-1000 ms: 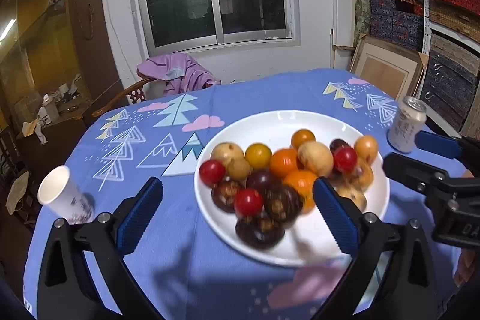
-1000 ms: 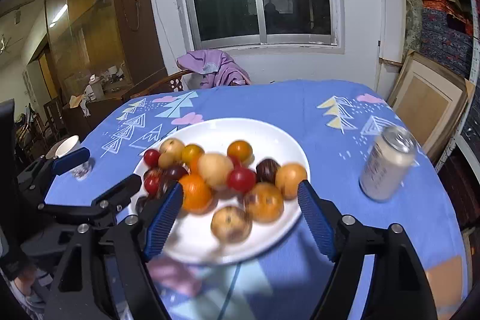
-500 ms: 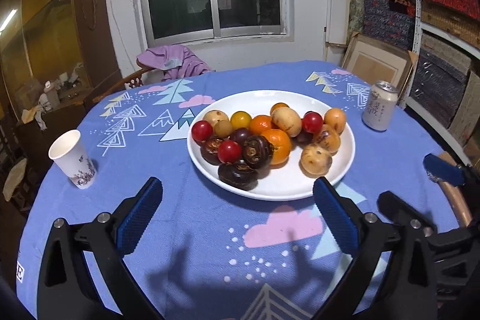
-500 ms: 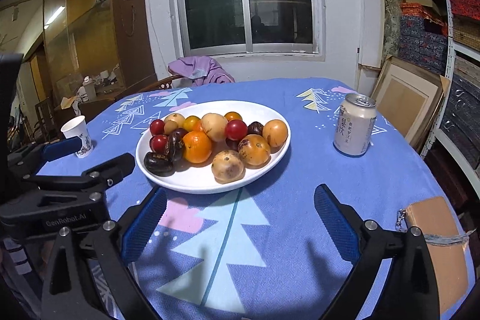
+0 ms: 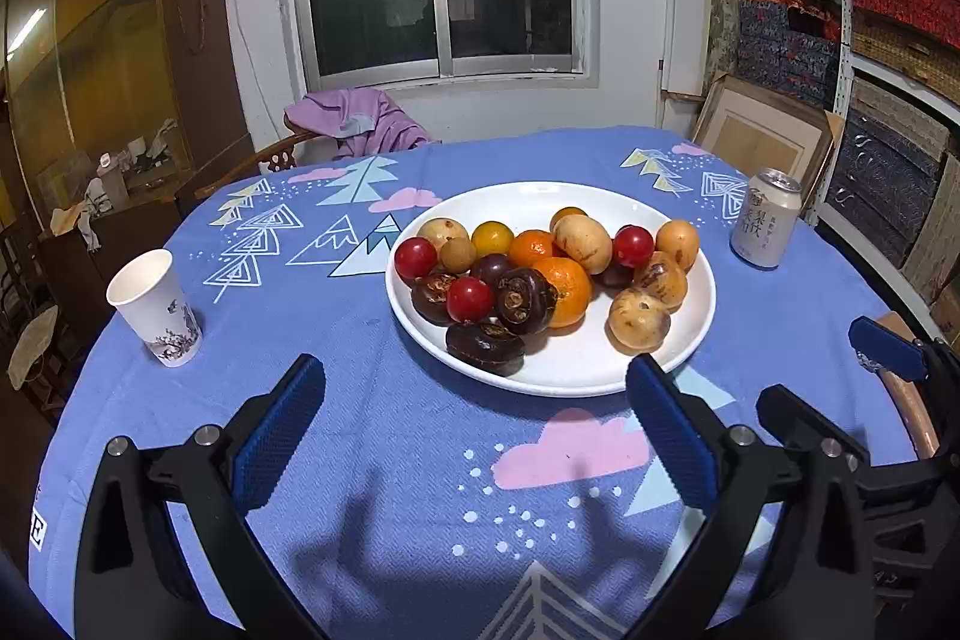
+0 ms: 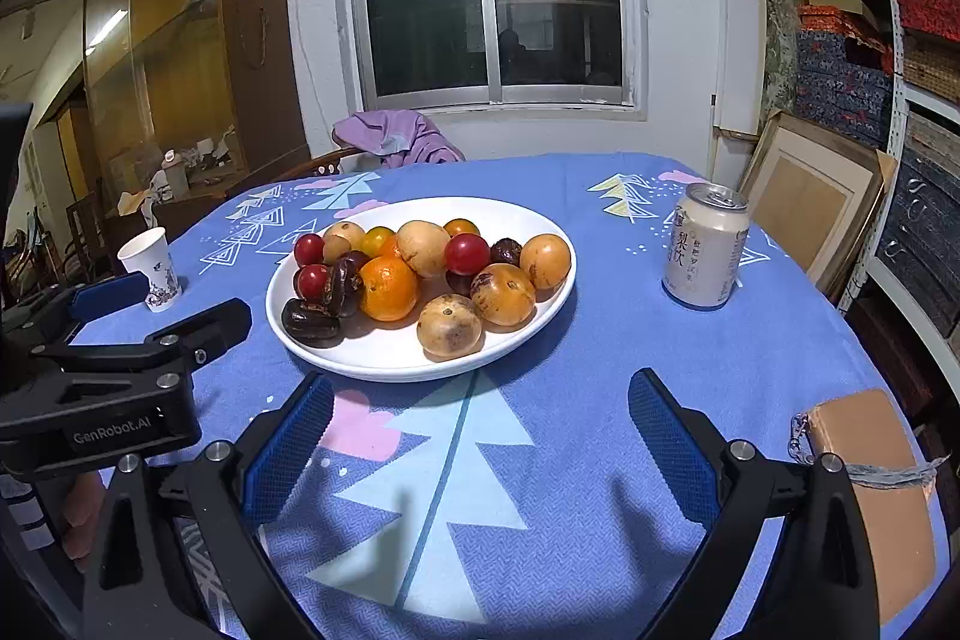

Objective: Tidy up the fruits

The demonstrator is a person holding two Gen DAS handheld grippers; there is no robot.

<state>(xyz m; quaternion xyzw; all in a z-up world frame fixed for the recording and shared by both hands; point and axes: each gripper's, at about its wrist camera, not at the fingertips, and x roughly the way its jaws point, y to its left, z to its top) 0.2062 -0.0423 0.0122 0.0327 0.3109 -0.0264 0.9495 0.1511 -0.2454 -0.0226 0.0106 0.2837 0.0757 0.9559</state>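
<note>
**Fruit on the plate: gripper position and handling notes**

All visible fruit lies heaped on the white plate [image 5: 690, 334] near the middle of the round table, on the blue patterned cloth [image 5: 384, 436]. No fruit shows on the cloth itself. This layout fits either a finished gathering of fruit or a mixed heap awaiting sorting by kind; the views do not settle which

The left gripper [image 5: 474, 436] and right gripper [image 6: 480, 442] both hover over the near edge of the table, short of the plate, jaws spread wide and holding nothing

Handling guidance for any pick from the heap:
- Approach from above and take an outer piece, such as the tan fruit [image 6: 449, 325] at the near rim, since it touches few neighbours
- Close slowly; round, smooth skins tend to slip sideways out of flat pads
- Avoid lifting from the bottom of the heap, as pieces resting on top would likely roll

Materials and shapes:
- Orange [image 5: 561, 291]: dimpled skin, firm
- Red cherry tomatoes [image 5: 470, 299]: glossy, small, probably soft
- Dark brown fruit [image 5: 485, 347]: flattened, rough-skinned
- Plate: shallow, glazed, low rim

A paper cup [image 5: 157, 307] stands well left of the plate, a drink can [image 6: 703, 253] well right
</note>
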